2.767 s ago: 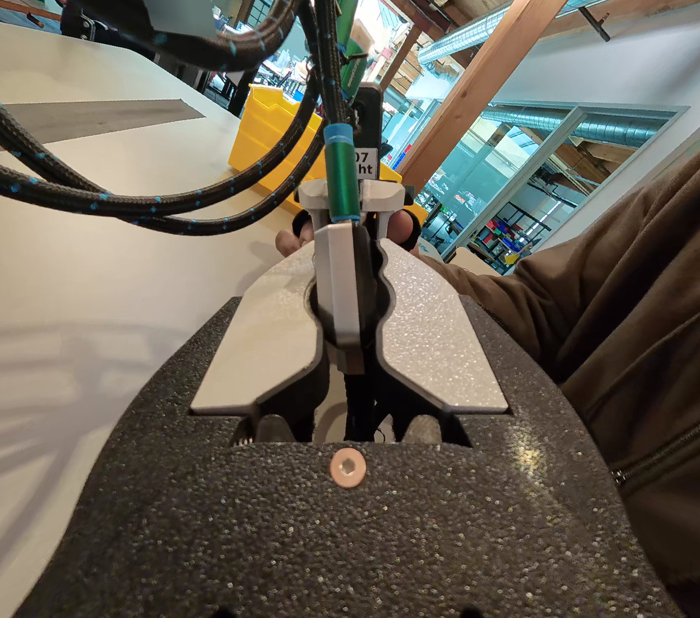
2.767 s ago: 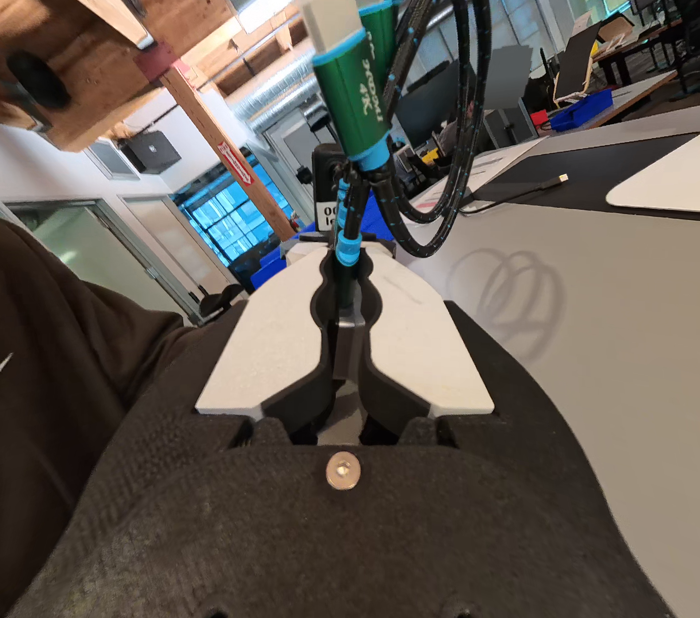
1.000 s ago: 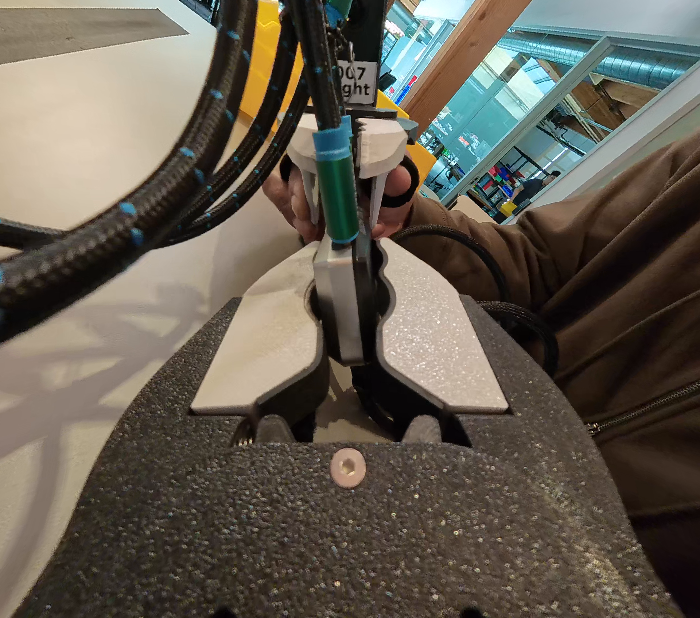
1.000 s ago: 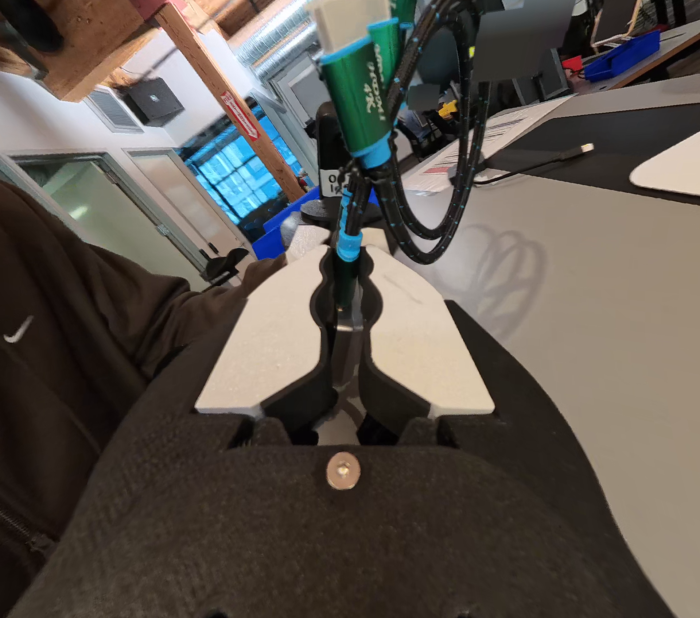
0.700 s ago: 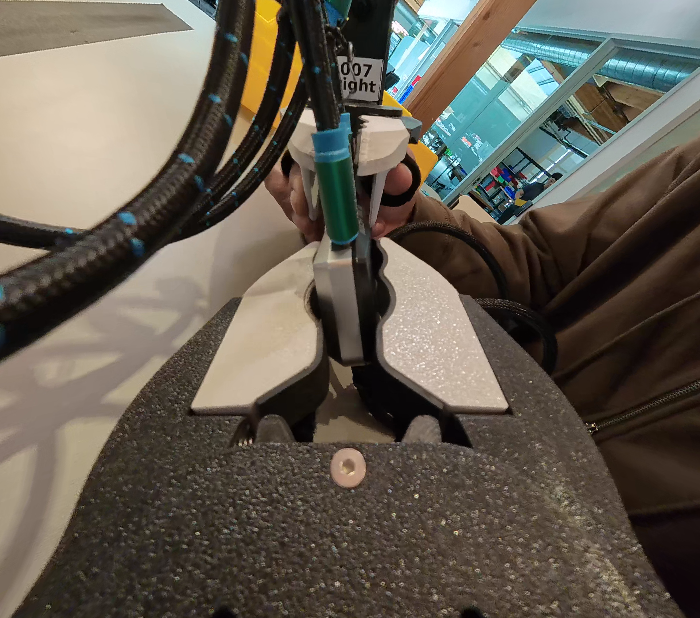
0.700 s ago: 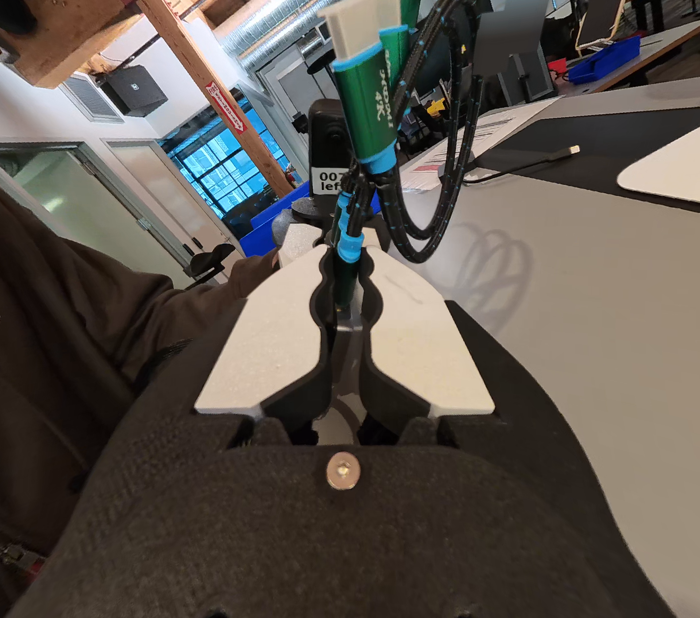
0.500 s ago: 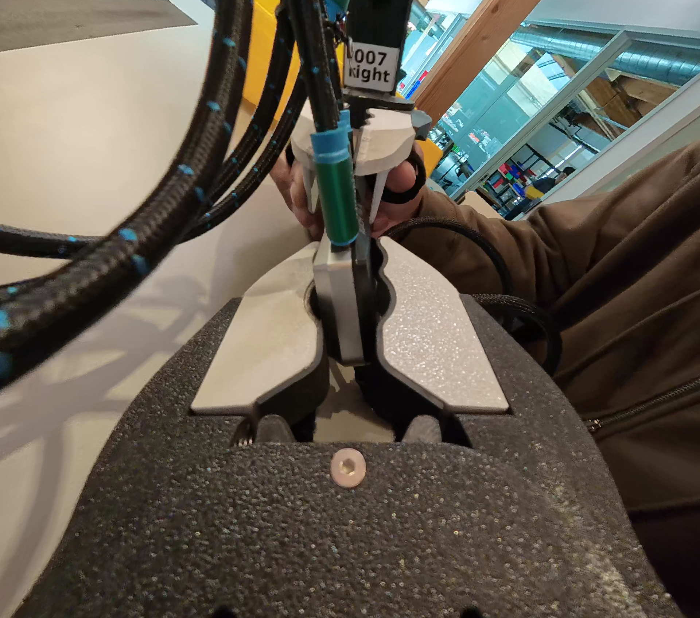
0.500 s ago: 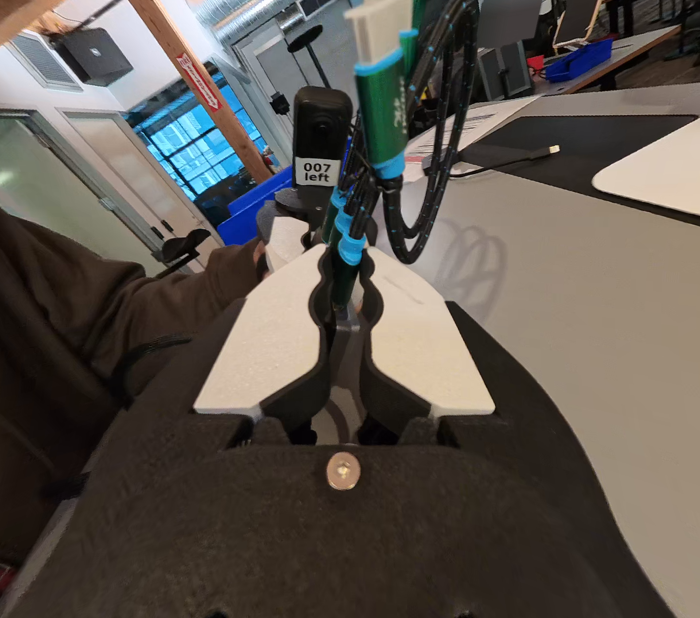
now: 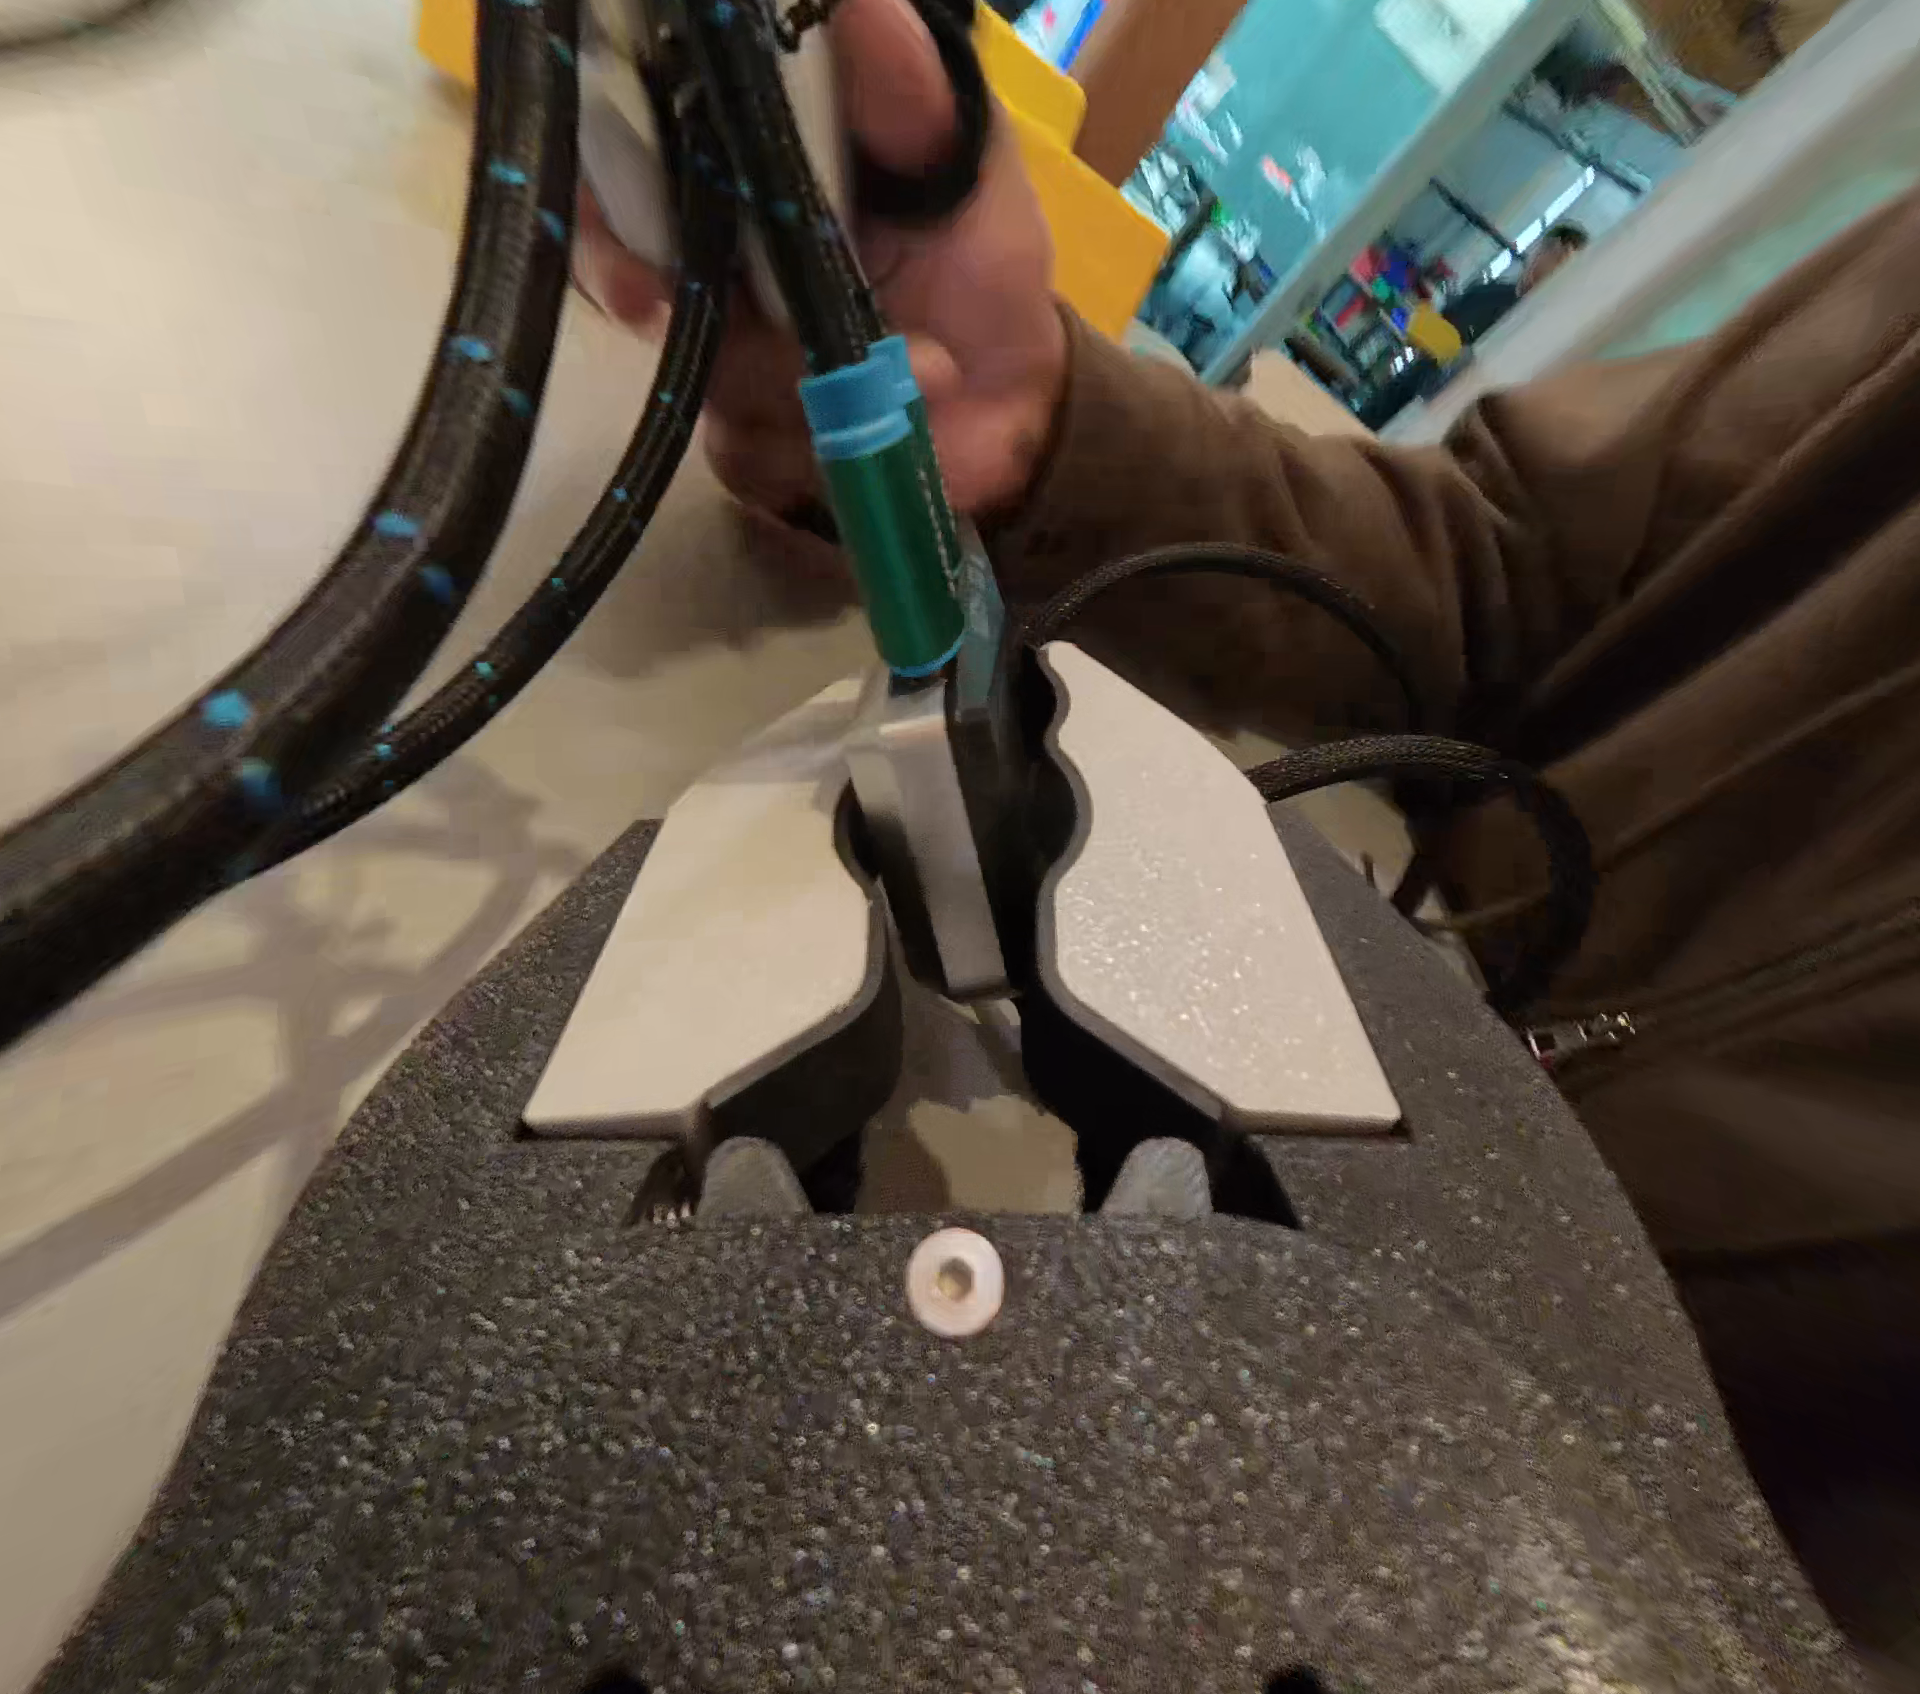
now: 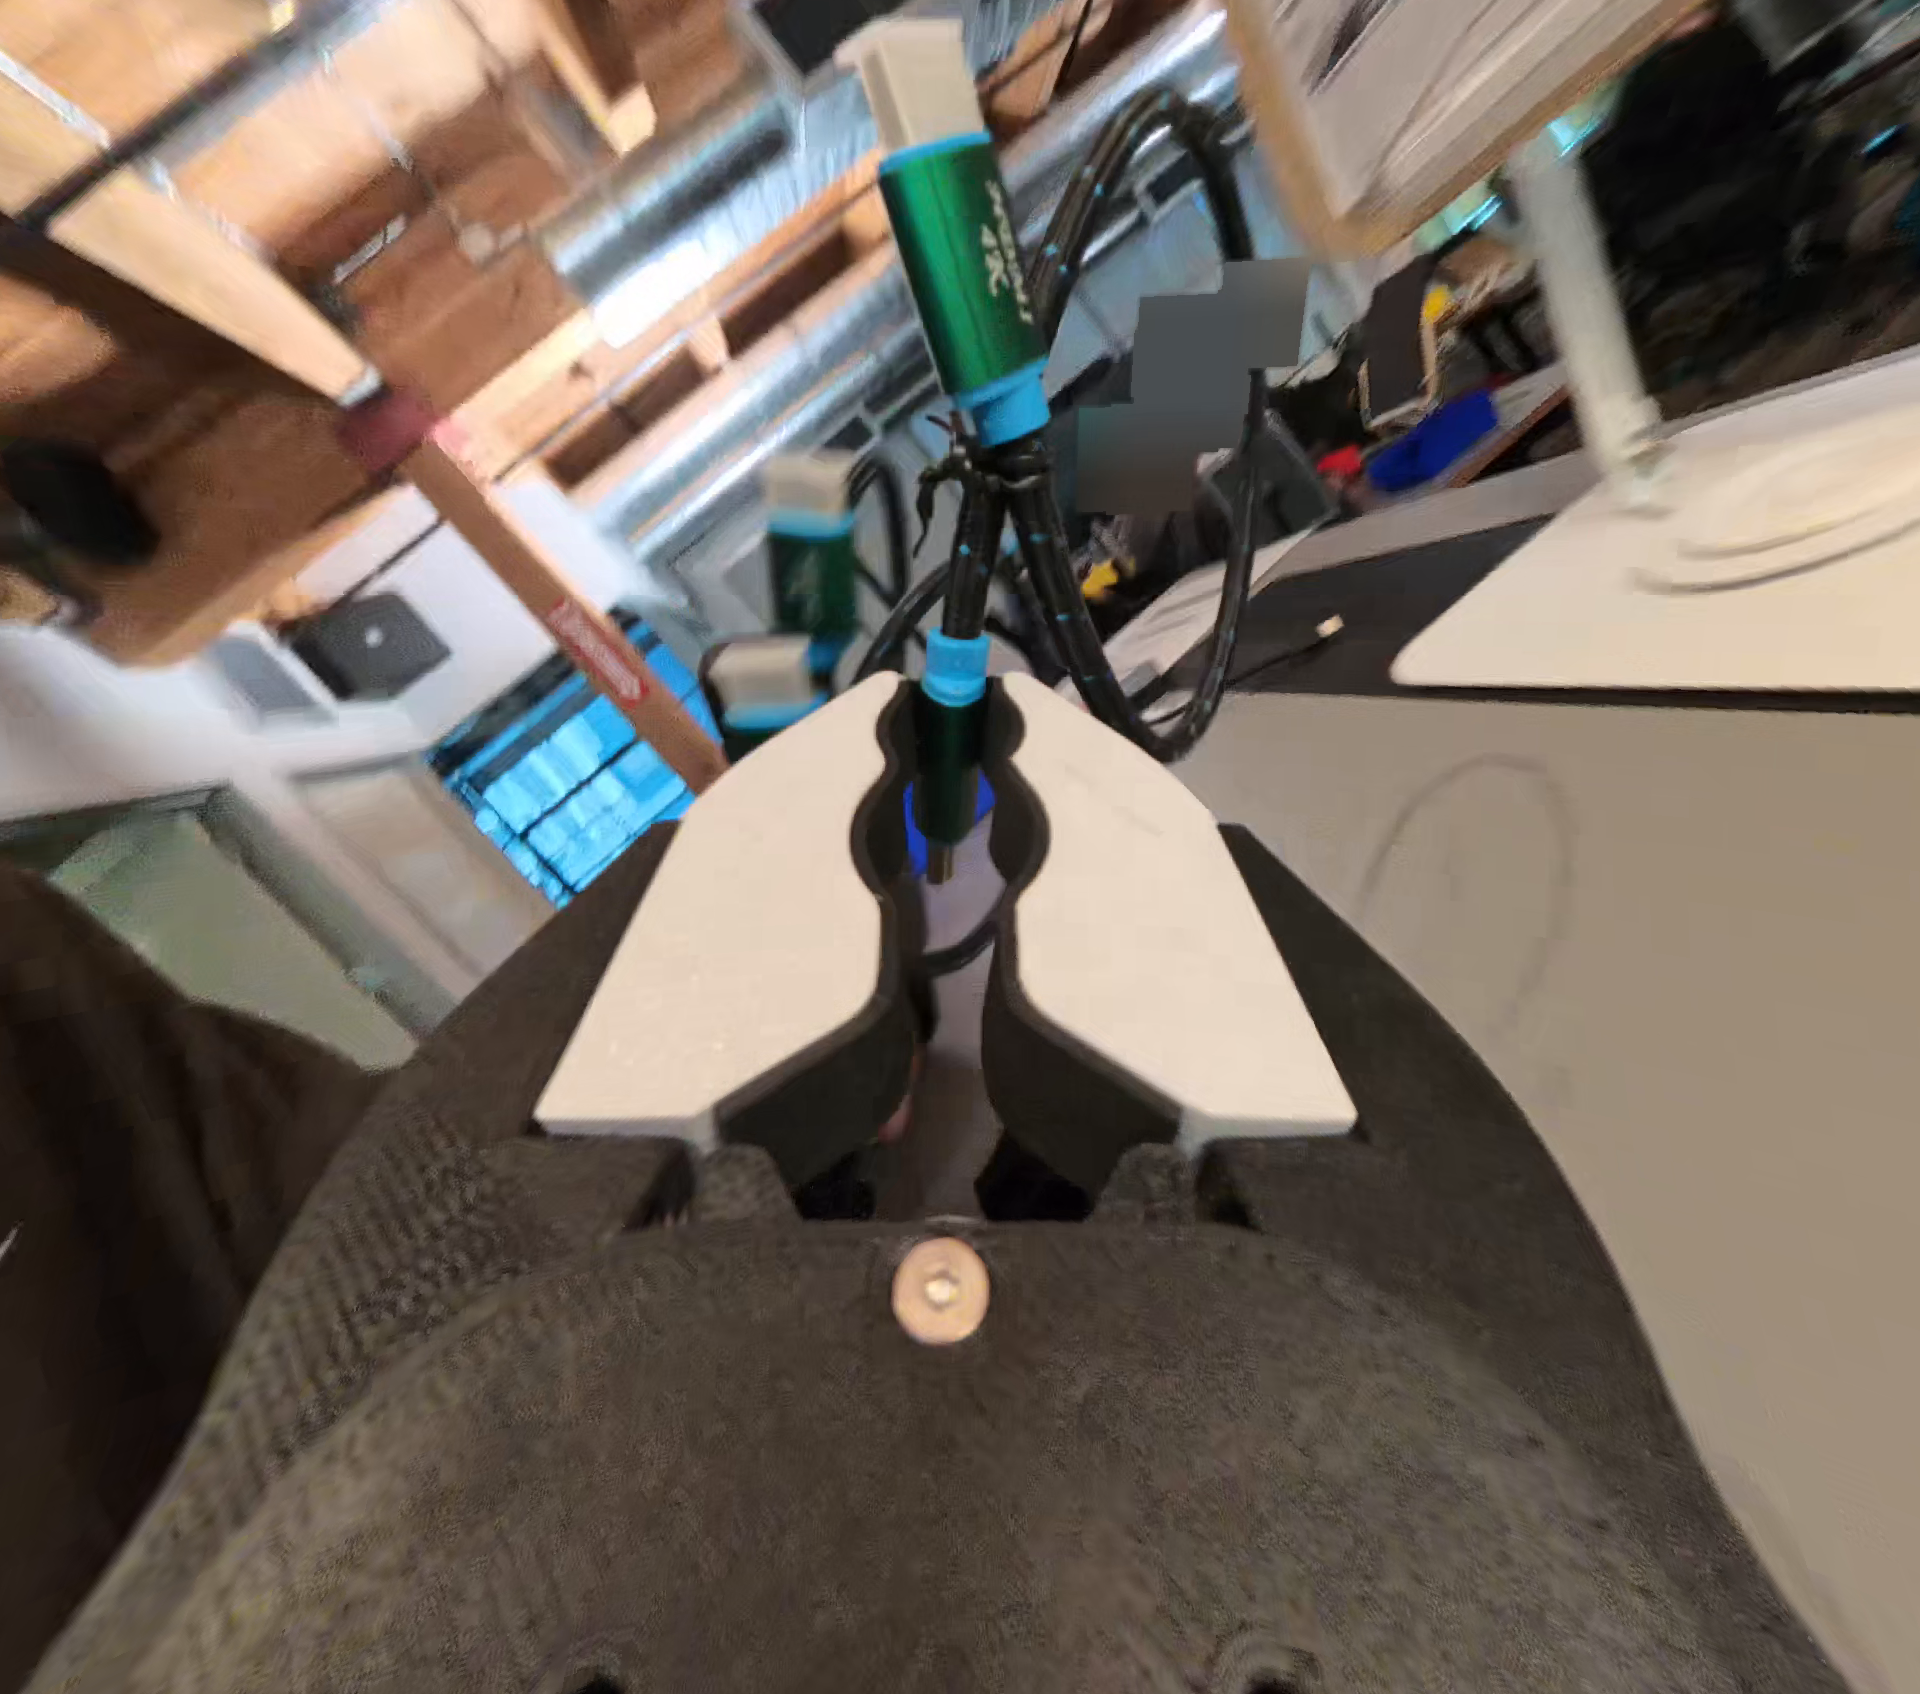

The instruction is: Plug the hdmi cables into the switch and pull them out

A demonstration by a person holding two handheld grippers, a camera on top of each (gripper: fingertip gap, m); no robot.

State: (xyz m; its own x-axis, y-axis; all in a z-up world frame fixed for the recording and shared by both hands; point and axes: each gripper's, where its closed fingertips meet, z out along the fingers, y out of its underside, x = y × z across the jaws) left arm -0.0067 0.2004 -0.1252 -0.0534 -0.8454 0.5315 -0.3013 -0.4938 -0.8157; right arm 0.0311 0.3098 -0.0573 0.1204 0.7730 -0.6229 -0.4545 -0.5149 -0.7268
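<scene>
Between the pale fingers of the left gripper (image 9: 961, 813) a flat grey metal adapter block (image 9: 940, 875) was clamped, tilted slightly leftward. Just beyond that block, at its far end, a green metal cable plug with a blue collar (image 9: 883, 532) was seen, its black braided cable with blue flecks (image 9: 343, 564) looping away to the left of the block above a pale tabletop (image 9: 208, 294). Behind the plug a person's hand (image 9: 914, 273) was visible.

The right gripper (image 10: 945, 771) was closed on a slim green plug with a blue collar (image 10: 951, 740), held upright between its pads. Farther beyond that plug, a larger green connector with a grey cap (image 10: 956, 252) was raised on the same braided bundle.
</scene>
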